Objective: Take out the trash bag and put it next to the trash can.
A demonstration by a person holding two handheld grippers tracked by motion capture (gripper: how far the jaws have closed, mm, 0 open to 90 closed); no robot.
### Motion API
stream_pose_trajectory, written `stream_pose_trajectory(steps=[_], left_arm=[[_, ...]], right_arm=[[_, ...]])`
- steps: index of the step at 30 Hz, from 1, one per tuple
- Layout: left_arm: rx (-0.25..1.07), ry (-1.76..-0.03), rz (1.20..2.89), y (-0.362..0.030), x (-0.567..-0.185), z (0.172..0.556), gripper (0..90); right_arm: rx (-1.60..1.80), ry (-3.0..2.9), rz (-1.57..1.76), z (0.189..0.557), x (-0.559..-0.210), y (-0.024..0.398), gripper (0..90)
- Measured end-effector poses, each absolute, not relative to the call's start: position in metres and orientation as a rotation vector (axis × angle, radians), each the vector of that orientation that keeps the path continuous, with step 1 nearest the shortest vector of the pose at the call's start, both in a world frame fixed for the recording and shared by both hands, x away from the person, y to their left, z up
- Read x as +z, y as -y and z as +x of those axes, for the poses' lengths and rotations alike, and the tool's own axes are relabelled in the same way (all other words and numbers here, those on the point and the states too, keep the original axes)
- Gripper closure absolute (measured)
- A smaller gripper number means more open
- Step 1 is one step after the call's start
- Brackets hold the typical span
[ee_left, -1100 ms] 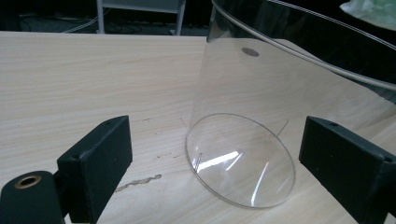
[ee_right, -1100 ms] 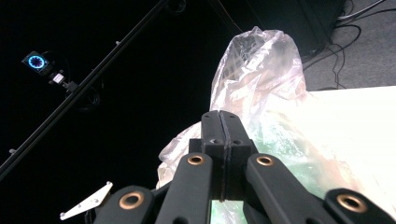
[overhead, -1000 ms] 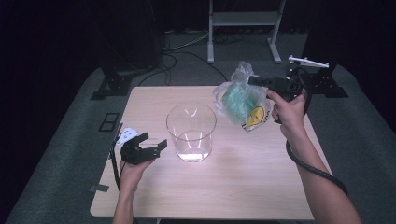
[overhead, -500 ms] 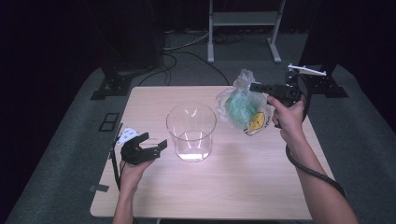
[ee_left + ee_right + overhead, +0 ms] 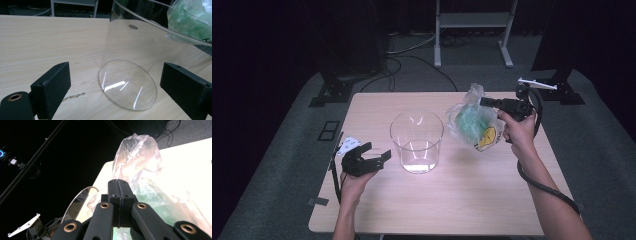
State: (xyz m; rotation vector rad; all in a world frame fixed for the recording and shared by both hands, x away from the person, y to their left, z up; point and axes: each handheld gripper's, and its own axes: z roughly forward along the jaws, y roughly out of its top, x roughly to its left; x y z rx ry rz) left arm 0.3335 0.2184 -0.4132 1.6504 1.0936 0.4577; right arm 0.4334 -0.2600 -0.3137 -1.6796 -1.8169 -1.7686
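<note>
On the wooden table point(image 5: 472, 200) a clear glass cylinder point(image 5: 417, 141) stood upright near the middle, open at the top and empty as far as could be seen. The right gripper point(image 5: 484, 102), held in the person's right hand point(image 5: 517, 131) at the far right of the table, had its jaws pressed flat together on the upper part of a clear plastic bag point(image 5: 473, 121). In the right gripper view the two black jaws met with no gap, the crumpled film of the plastic bag point(image 5: 140, 162) rising past their tips. The bag held green contents and showed a yellow mark low on its side; it hung from the grip just right of the cylinder, close to the rim but apart from it. Whether its bottom touched the tabletop could not be told. The left gripper point(image 5: 373, 151), in the left hand point(image 5: 352, 182), sat low at the left side of the table with its jaws spread wide and nothing between them, pointing toward the cylinder. In the left gripper view the two black jaws stood well apart on either side of the base of the cylinder point(image 5: 127, 85), short of it and not touching, and a part of the bag point(image 5: 192, 20) showed through the glass at the upper right. A black cable point(image 5: 537, 180) trailed from the right gripper along the forearm.
</note>
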Motion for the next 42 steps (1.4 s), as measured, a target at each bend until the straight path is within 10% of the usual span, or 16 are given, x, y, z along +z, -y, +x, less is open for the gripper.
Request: stream_pose_trajectory(steps=[42], left_arm=[[0.474, -1.102, 1.643, -0.218, -0.414, 0.333, 8.5]], right_arm=[[-1.613, 1.847, -1.729, 0.444, -0.382, 0.241, 90.0]])
